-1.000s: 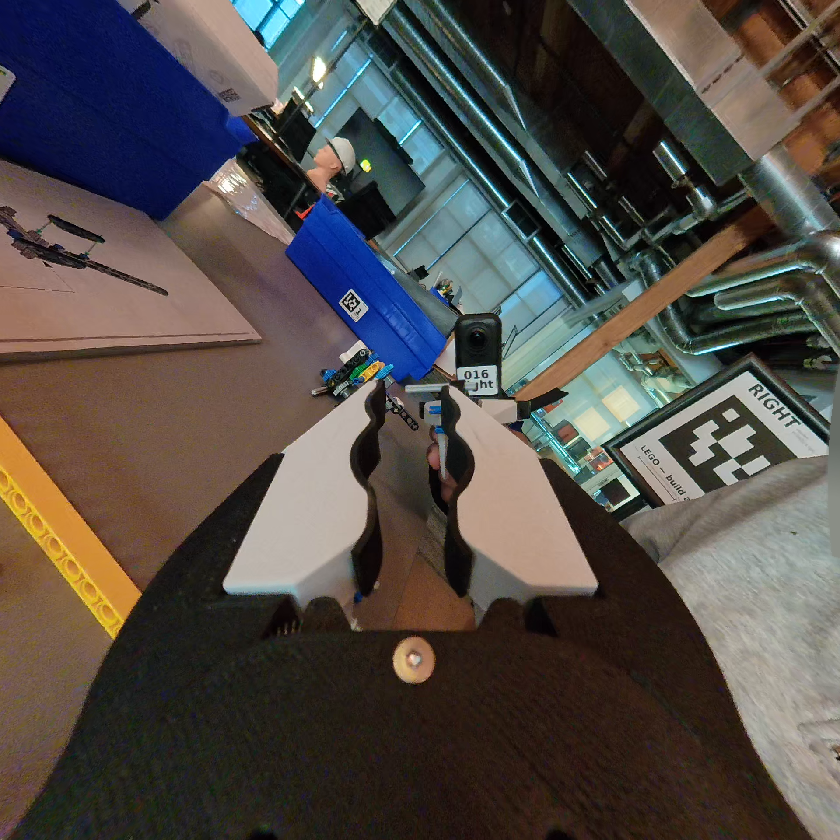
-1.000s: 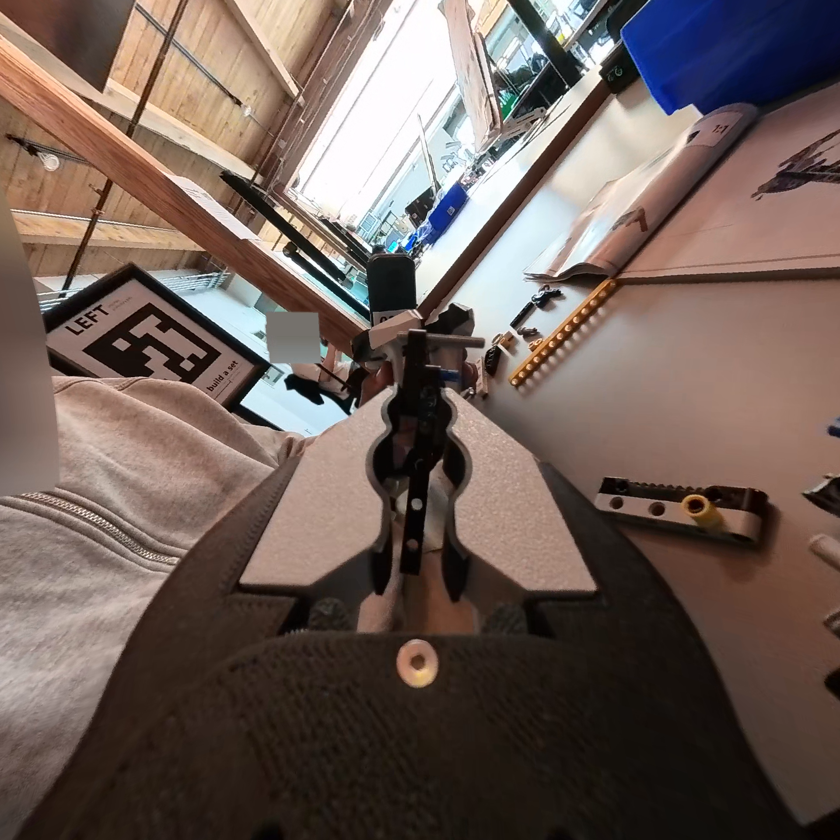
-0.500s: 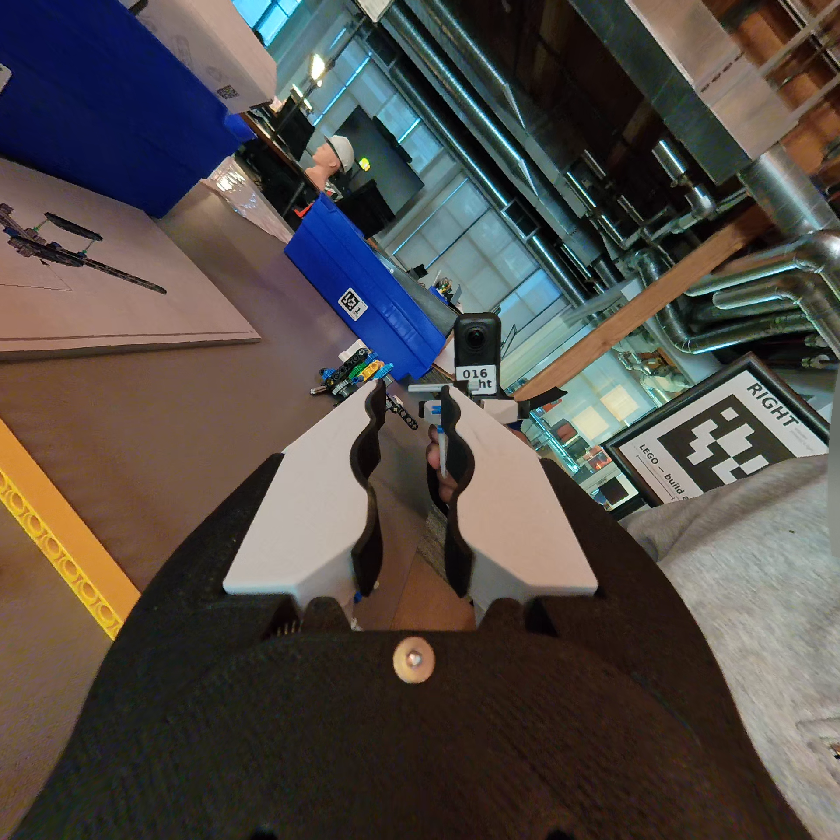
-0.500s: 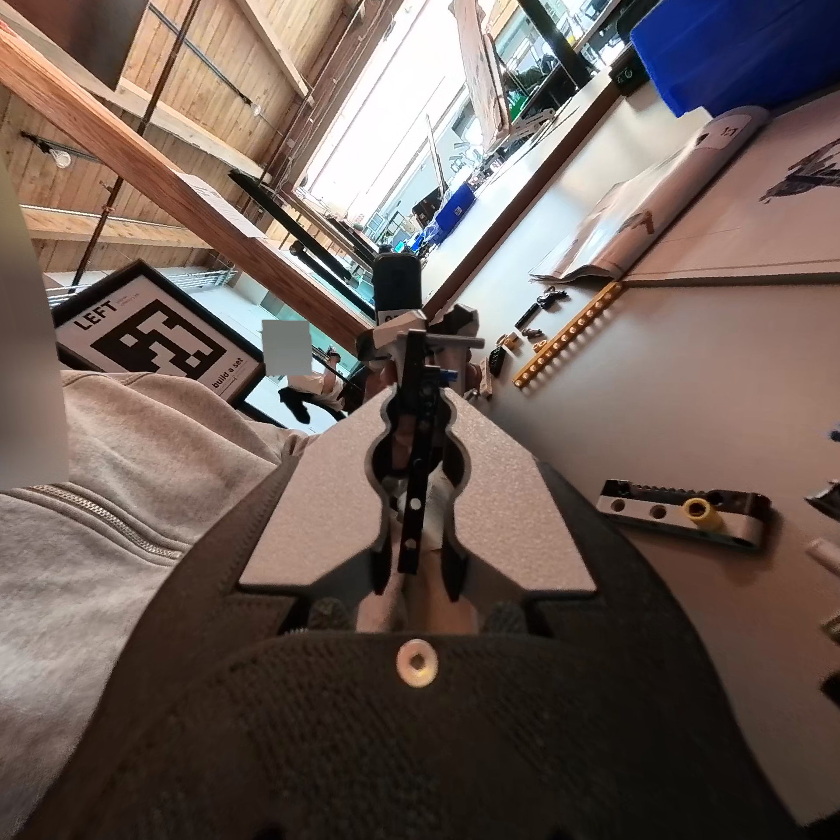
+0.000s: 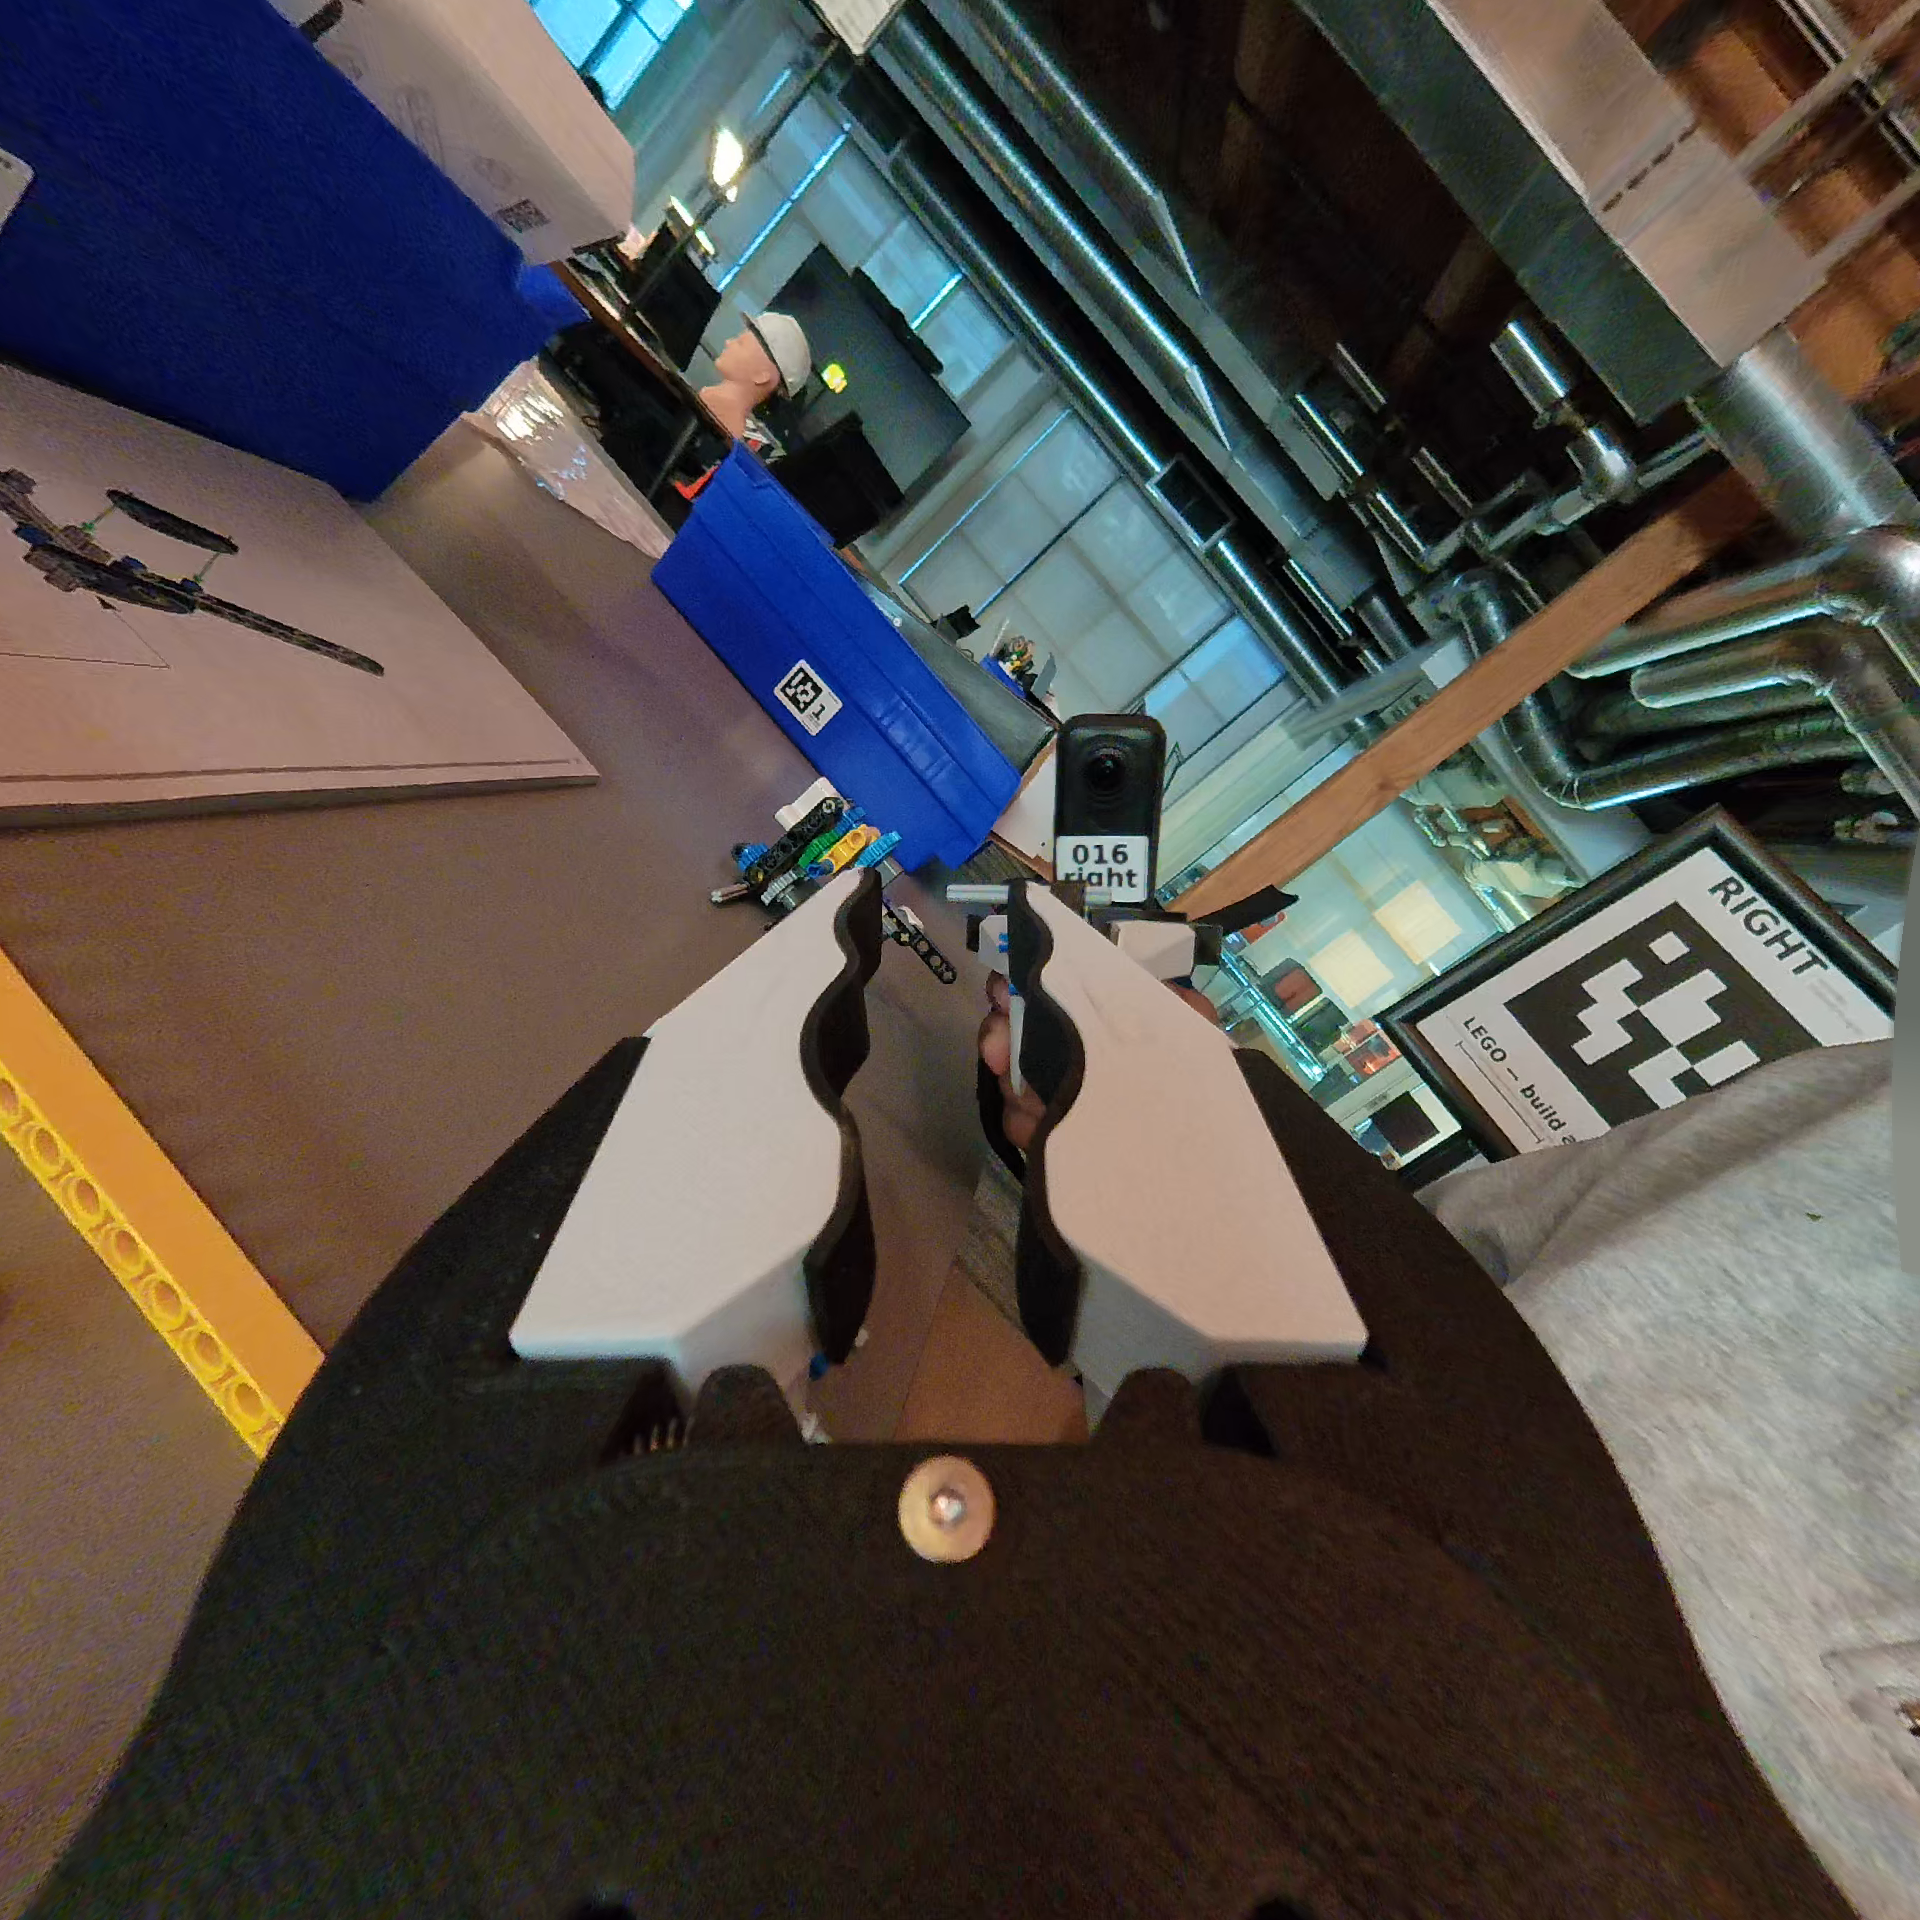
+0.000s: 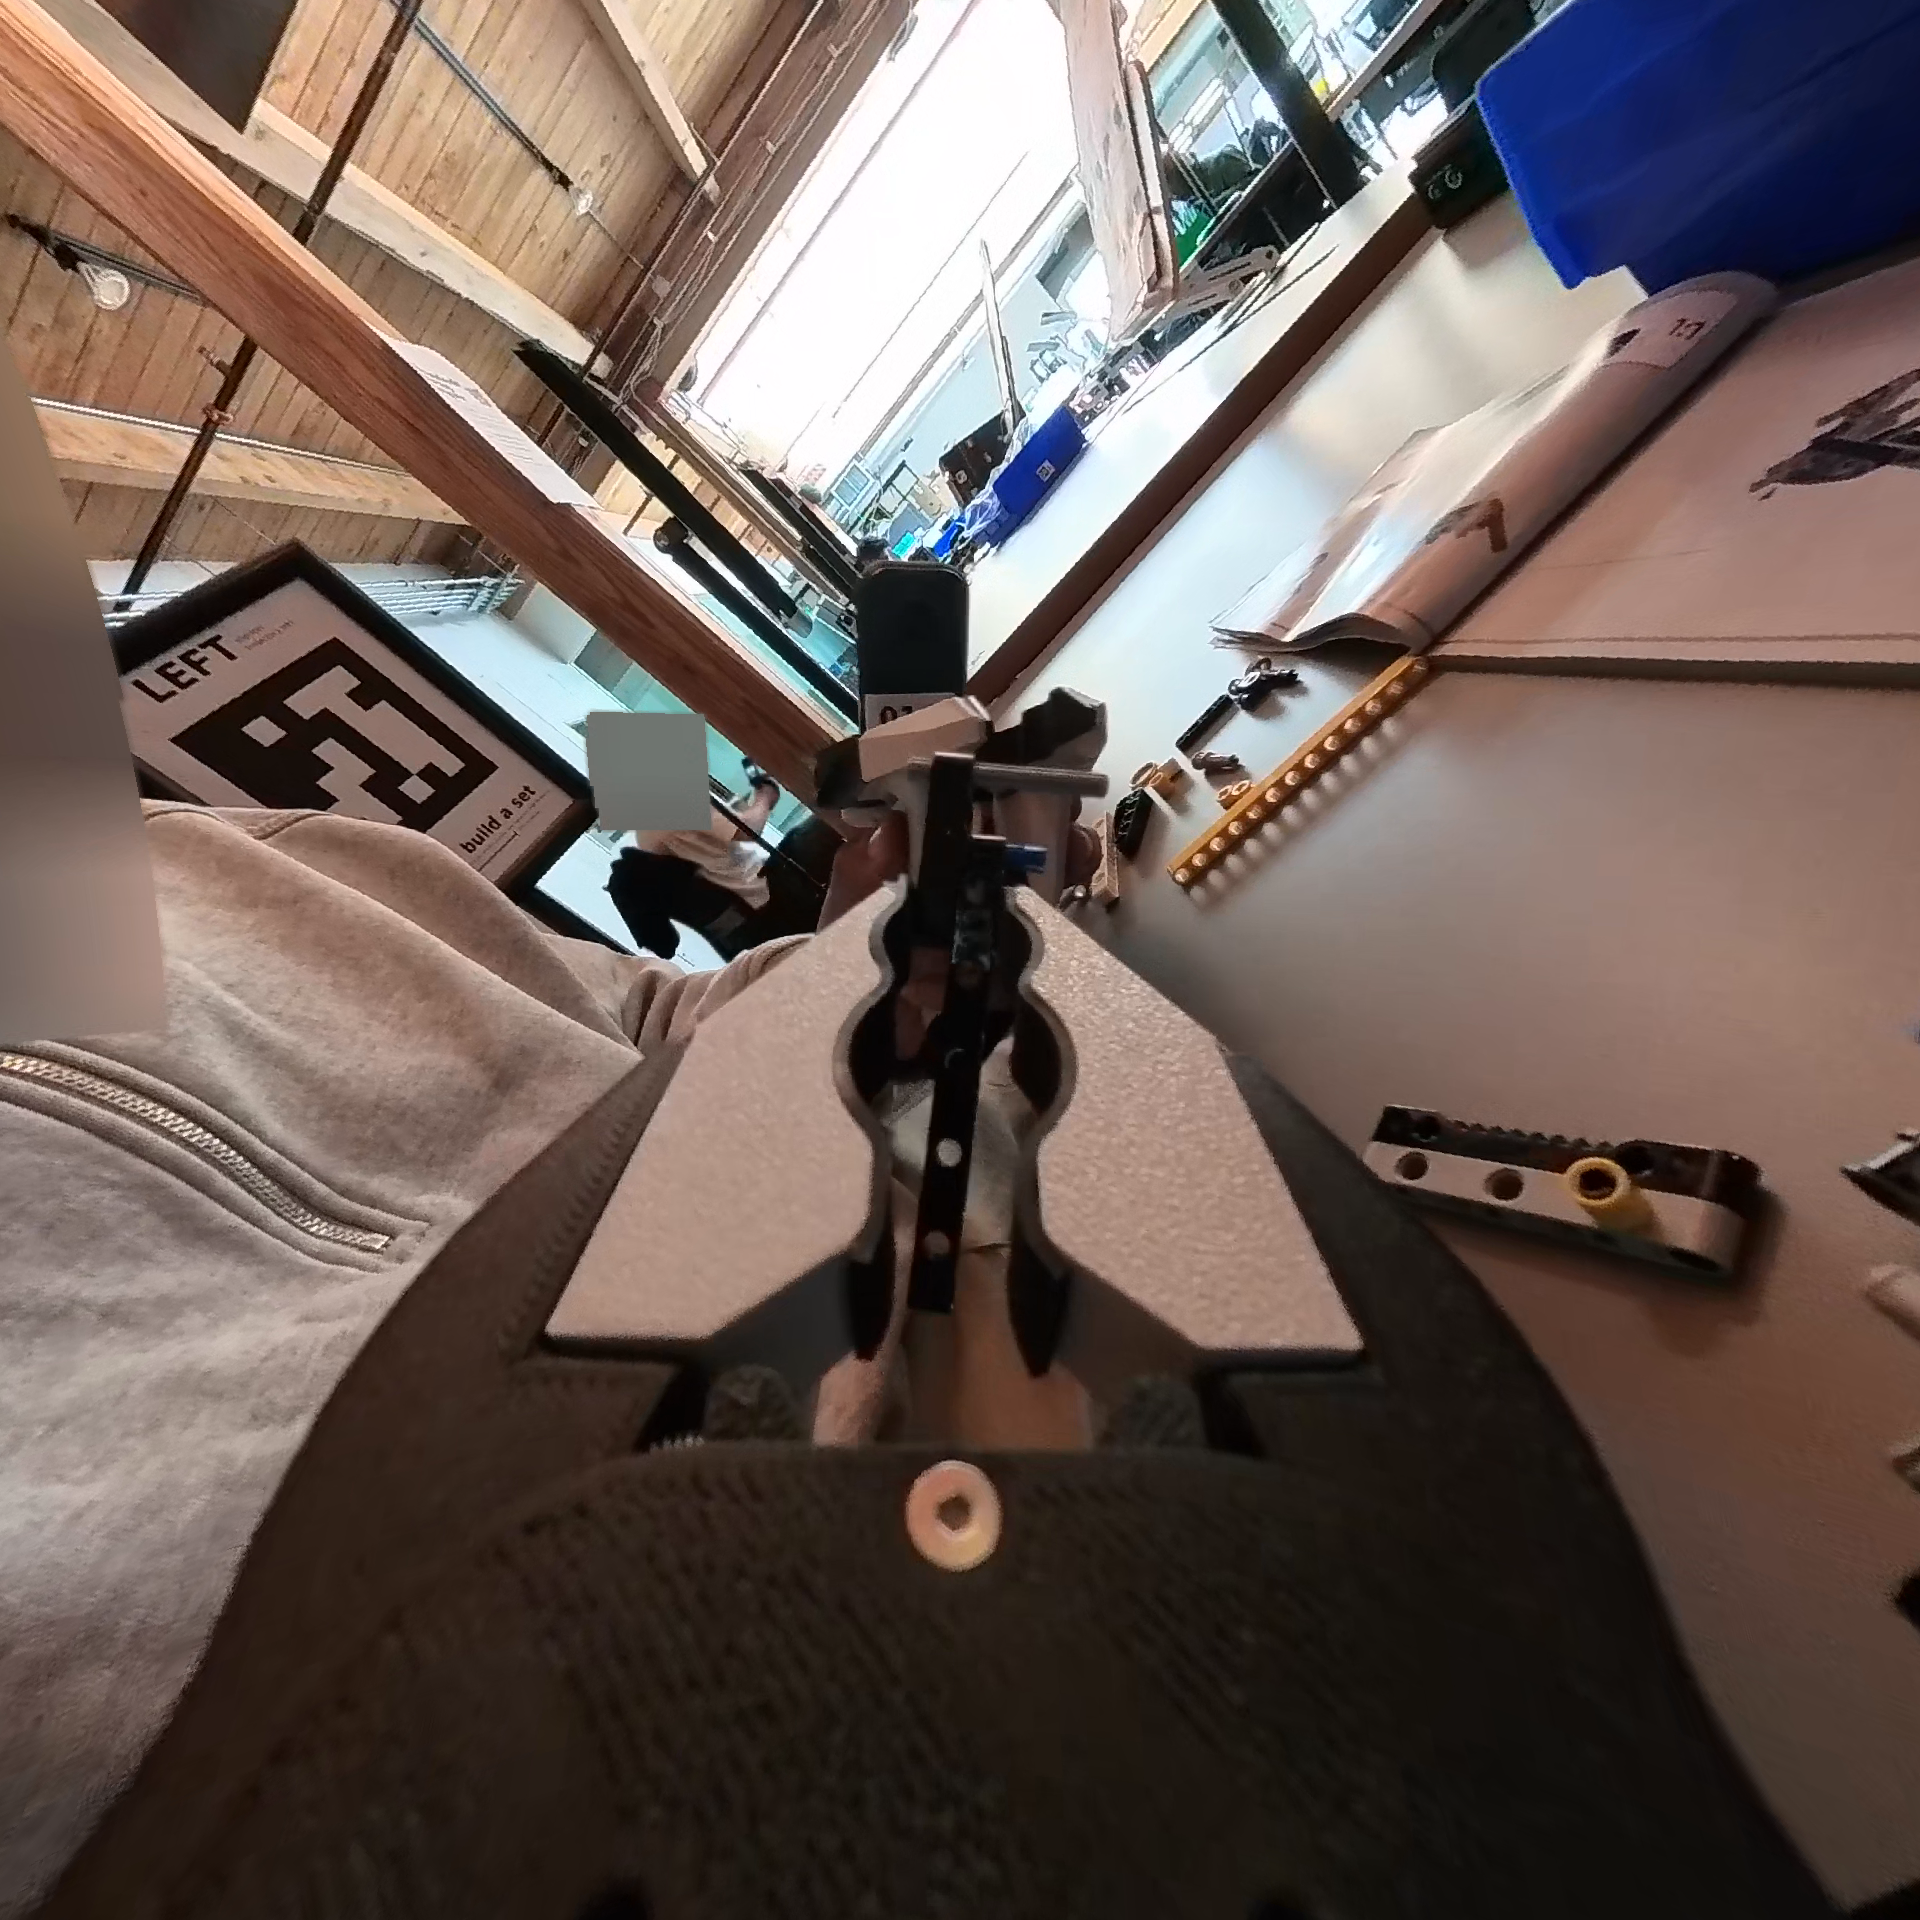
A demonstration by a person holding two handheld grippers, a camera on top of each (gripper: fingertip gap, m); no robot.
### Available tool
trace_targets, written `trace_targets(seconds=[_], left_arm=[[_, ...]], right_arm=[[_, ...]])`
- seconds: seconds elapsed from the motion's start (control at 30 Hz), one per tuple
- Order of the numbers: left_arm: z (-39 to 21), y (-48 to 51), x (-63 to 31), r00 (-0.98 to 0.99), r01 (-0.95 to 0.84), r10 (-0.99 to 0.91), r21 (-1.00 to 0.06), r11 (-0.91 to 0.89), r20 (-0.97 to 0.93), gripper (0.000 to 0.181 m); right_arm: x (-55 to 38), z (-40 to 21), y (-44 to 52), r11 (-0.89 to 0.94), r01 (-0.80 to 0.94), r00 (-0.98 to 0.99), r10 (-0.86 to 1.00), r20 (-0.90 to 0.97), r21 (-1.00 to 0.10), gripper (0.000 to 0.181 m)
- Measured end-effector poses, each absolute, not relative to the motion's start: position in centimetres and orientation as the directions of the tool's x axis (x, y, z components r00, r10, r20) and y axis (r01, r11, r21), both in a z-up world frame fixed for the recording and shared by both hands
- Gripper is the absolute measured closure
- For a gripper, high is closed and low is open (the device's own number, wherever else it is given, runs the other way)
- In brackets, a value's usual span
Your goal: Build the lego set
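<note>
My right gripper (image 6: 956, 906) is shut on a black lego beam assembly (image 6: 948, 1049), which stands edge-on between its fingers. A grey axle (image 6: 1003, 776) crosses the assembly's far end and a blue pin (image 6: 1023, 857) sticks out of its side. My left gripper (image 5: 940, 902) is open and empty. It faces the right gripper tip to tip, with the grey axle (image 5: 977, 891) just beyond its right finger. In the right wrist view the left gripper (image 6: 982, 732) sits right behind the axle. Both are held above the table.
A long yellow beam (image 5: 135, 1226) (image 6: 1299, 774) lies by the instruction booklet (image 5: 208, 675) (image 6: 1662, 540). There is a pile of coloured pieces (image 5: 810, 842) before a blue bin (image 5: 831, 675). A grey-black beam with a yellow pin (image 6: 1558, 1195) lies to the right. A grey sleeve (image 6: 260, 1143) is close. Some 6 centimetres of space lies between my two pairs of fingers.
Both grippers stay almost still, facing each other. The right wrist view has shifted only slightly. The grips are unchanged.
</note>
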State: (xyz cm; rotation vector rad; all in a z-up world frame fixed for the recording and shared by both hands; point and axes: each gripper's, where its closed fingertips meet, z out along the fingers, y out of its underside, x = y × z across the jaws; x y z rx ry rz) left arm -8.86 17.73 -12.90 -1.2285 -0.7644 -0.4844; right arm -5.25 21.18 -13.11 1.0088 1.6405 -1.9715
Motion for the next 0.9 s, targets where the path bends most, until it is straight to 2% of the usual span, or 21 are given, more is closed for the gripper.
trace_targets(seconds=[0.27, 0.47, 0.6, 0.67, 0.77, 0.9], left_arm=[[-12.8, 17.6, -9.0, 0.673, 0.692, 0.079, -0.663, 0.286, 0.736, 0.161], [-11.4, 15.0, -10.9, 0.713, 0.611, 0.16, -0.717, 0.335, 0.683, 0.161], [-10.2, 11.7, -12.8, 0.737, 0.513, 0.275, -0.776, 0.368, 0.618, 0.16], [-9.9, 9.4, -13.5, 0.753, 0.416, 0.398, -0.847, 0.331, 0.525, 0.16], [-9.6, 5.4, -14.3, 0.724, 0.272, 0.578, -0.926, 0.261, 0.376, 0.16], [-10.4, 1.7, -14.6, 0.66, 0.216, 0.692, -0.956, 0.2, 0.294, 0.161]], right_arm=[[-5.1, -14.4, 20.8, -0.119, 0.624, -0.724, 0.284, -0.628, -0.773, 0.167], [-5.2, -17.0, 21.6, 0.158, 0.486, -0.797, 0.484, -0.361, -0.86, 0.167], [-5.1, -18.5, 22.3, 0.339, 0.401, -0.828, 0.531, -0.178, -0.851, 0.167], [-4.9, -19.2, 22.3, 0.409, 0.364, -0.845, 0.522, -0.112, -0.837, 0.166], [-4.7, -19.7, 21.9, 0.473, 0.311, -0.864, 0.503, -0.037, -0.824, 0.166], [-4.9, -20.6, 21.9, 0.525, 0.287, -0.864, 0.503, 0.02, -0.801, 0.166]])
